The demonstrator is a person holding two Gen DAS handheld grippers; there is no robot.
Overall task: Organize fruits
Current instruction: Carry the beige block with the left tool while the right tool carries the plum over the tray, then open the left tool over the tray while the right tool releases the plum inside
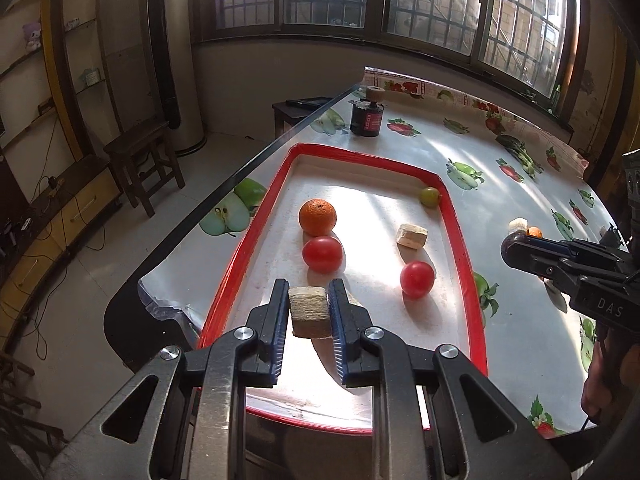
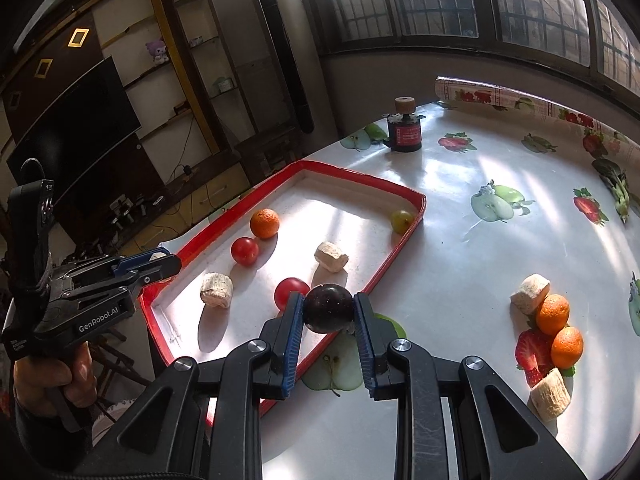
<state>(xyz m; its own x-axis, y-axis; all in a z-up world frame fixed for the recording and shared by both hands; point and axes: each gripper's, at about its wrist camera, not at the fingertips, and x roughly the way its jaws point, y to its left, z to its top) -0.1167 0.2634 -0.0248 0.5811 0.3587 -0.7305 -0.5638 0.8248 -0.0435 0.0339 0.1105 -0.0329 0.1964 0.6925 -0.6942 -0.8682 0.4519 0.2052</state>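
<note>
Your left gripper [image 1: 309, 309] is clamped tight on a pale, fibrous chunk [image 1: 309, 313], holding it above the near end of the red-rimmed tray [image 1: 460, 240]. Your right gripper [image 2: 329, 309] is closed on a dark plum [image 2: 329, 308] above the tray's right rim. An orange [image 1: 317, 217], two tomatoes [image 1: 322, 254], a green fruit [image 1: 429, 196] and another pale chunk [image 1: 412, 235] lie in the tray.

In the left wrist view the right gripper [image 1: 516, 245] hides most of the loose fruit [image 1: 534, 232] on the worktop [image 1: 400, 148]. The jar [image 2: 404, 131] label is too small to read. The tray [image 2: 362, 178] near rim lies behind gripper bodies.
</note>
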